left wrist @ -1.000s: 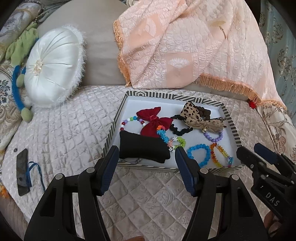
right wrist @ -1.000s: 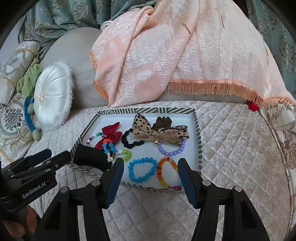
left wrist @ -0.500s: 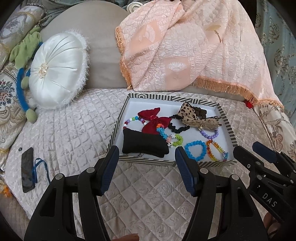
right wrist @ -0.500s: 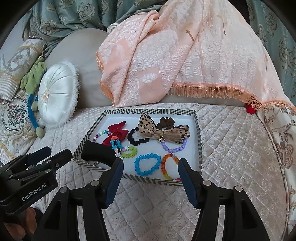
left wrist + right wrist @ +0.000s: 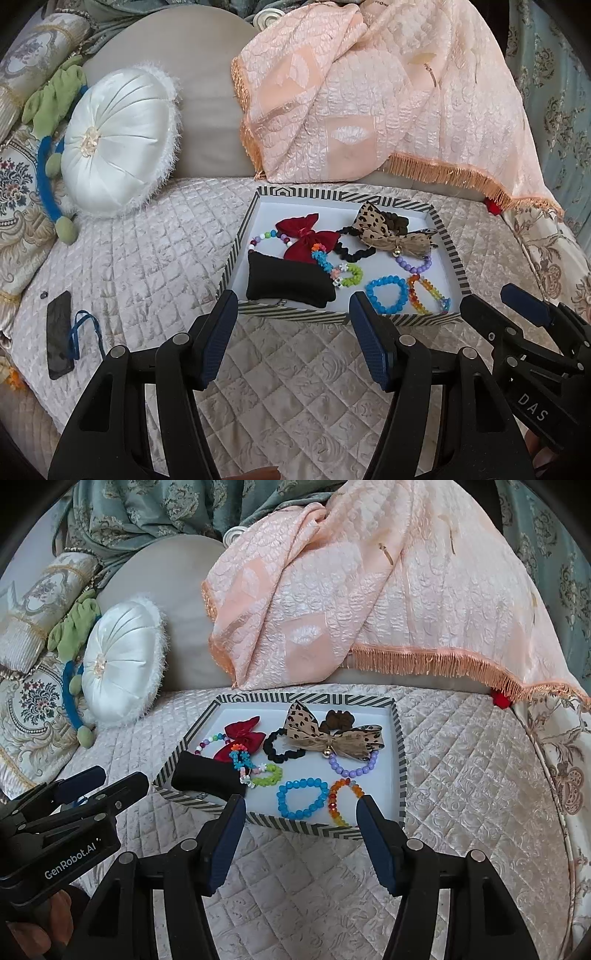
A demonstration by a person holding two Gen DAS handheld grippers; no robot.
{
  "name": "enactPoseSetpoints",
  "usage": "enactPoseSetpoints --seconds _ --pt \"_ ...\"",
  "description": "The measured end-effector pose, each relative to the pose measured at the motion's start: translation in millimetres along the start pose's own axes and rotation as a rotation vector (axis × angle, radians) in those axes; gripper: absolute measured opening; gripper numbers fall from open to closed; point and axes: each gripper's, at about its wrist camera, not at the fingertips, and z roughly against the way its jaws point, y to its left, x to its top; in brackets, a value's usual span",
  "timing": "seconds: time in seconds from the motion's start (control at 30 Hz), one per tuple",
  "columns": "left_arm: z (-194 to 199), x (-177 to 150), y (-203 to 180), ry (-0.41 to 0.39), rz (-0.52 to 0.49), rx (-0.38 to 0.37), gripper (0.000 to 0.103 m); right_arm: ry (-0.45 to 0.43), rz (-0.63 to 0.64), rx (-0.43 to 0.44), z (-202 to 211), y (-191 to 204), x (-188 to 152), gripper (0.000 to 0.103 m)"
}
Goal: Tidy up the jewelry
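Two grippers, both spread wide & holding nothing: left gripper [image 5: 290, 328] and right gripper [image 5: 301, 832] hover over the quilted bed cover [image 5: 461, 775], just short of the striped tray [image 5: 400, 746]. Inside tray: black cushion [image 5: 290, 282] at near-left corner; blue bracelet [image 5: 301, 799] and orange bracelet [image 5: 341, 801] by near edge; red bow [image 5: 304, 236], leopard bow [image 5: 332, 734] toward far side.
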Motion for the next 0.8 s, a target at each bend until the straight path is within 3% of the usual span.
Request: enactPoseSetpoints --seconds 0.8 --pt "2.8 0.5 -0.7 0.006 0.002 0.001 0.063 0.006 0.004 -0.003 2.9 -1.4 -0.8 0.061"
